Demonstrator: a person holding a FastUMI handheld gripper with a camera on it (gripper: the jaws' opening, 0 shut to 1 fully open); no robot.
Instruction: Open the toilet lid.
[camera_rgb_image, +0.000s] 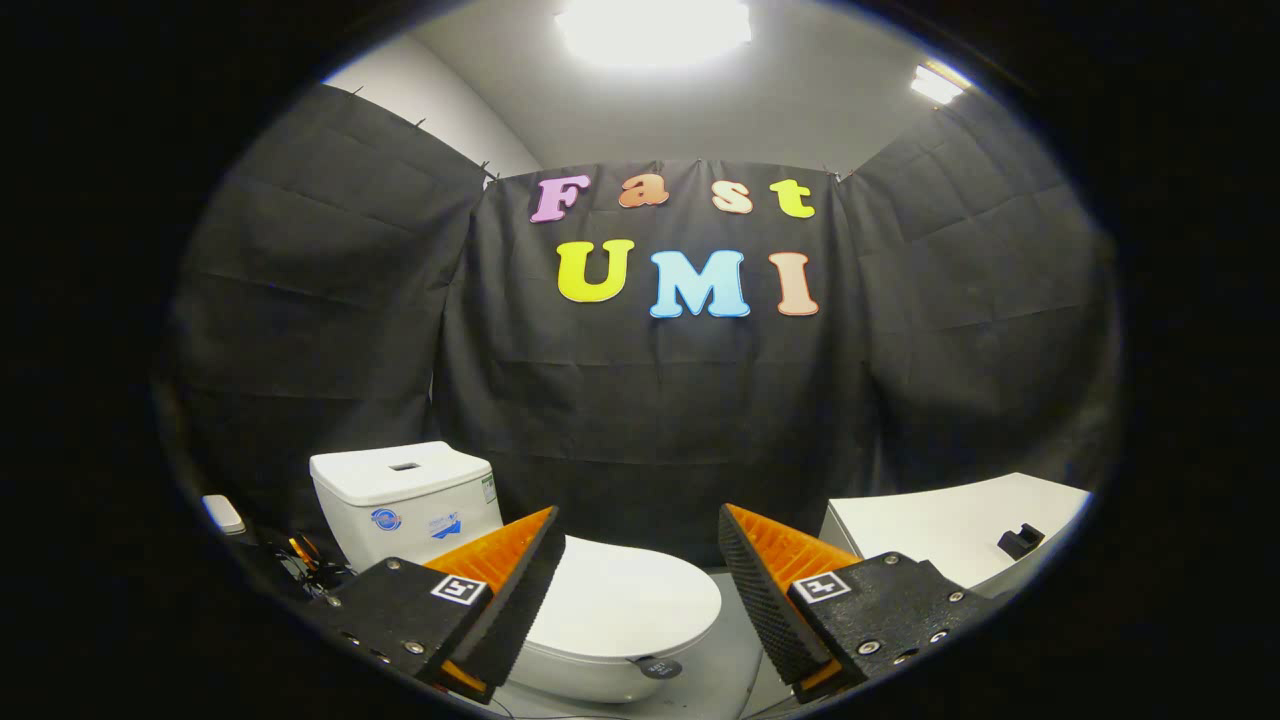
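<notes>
Black cloth walls (650, 400) ring our booth – a white bench (960, 525) at right; our hand-held gripper (636, 545) hangs spread, the closed toilet lid (630, 600) just beyond its fingers, tank (405, 495) behind

Beyond your gripper (636, 545), whose two fingers are spread wide apart with nothing between them, you can see the grey floor (715, 680). The white toilet (600, 620) stands right on that floor, just ahead of your left finger. Its lid (625, 605) is down flat. The tank (405, 500) sits at the back of it, beyond your left finger. Beyond your right finger, a white table (950, 535) stands on the floor too. A small black thing (1020, 541) lies on top of that table, near its far side.
</notes>
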